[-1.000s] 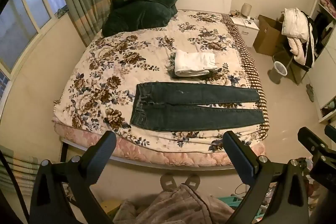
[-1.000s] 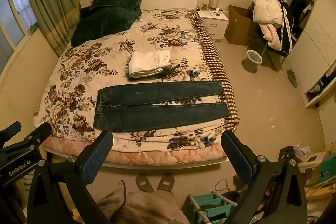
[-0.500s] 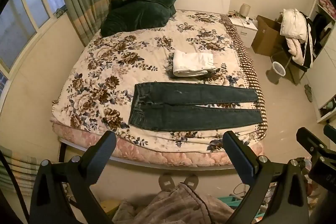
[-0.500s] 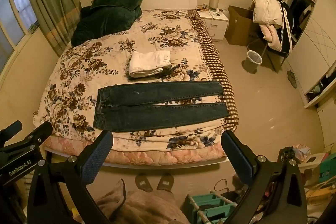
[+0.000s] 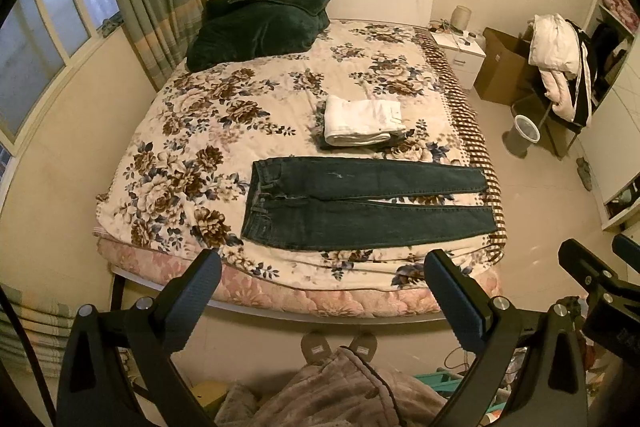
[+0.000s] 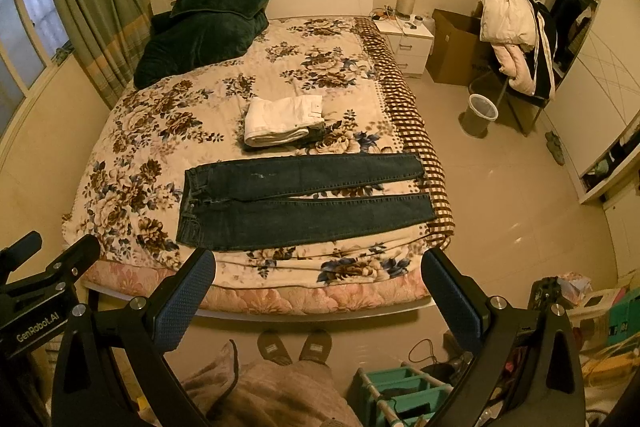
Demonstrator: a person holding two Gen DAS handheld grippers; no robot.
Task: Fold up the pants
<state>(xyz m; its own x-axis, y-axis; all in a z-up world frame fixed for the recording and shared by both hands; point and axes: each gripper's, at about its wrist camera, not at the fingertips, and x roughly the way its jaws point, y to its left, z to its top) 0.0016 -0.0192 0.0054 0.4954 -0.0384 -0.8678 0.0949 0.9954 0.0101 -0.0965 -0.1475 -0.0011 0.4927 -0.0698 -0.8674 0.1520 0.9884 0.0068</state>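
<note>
In the left wrist view, the left claw (image 5: 322, 283) hangs released, its two fingers spread wide and empty above the near edge of the bed (image 5: 280, 291). The jeans (image 5: 368, 203) lie flat and unfolded across the near part of the floral quilt (image 5: 192, 131), waistband to the left, legs running right toward the checked border. Just beyond them sits a white folded stack (image 5: 362, 121); dark green pillows (image 5: 260, 23) rest by the headboard. Slippers (image 5: 340, 345) show below, at the bed's foot. In the right wrist view, the right claw (image 6: 318, 281) is likewise released and empty, well apart from the jeans (image 6: 304, 199), which lie spread with both legs side by side. The folded stack (image 6: 282, 121) lies near them, and a bin (image 6: 480, 115) stands on the floor to the right.
</note>
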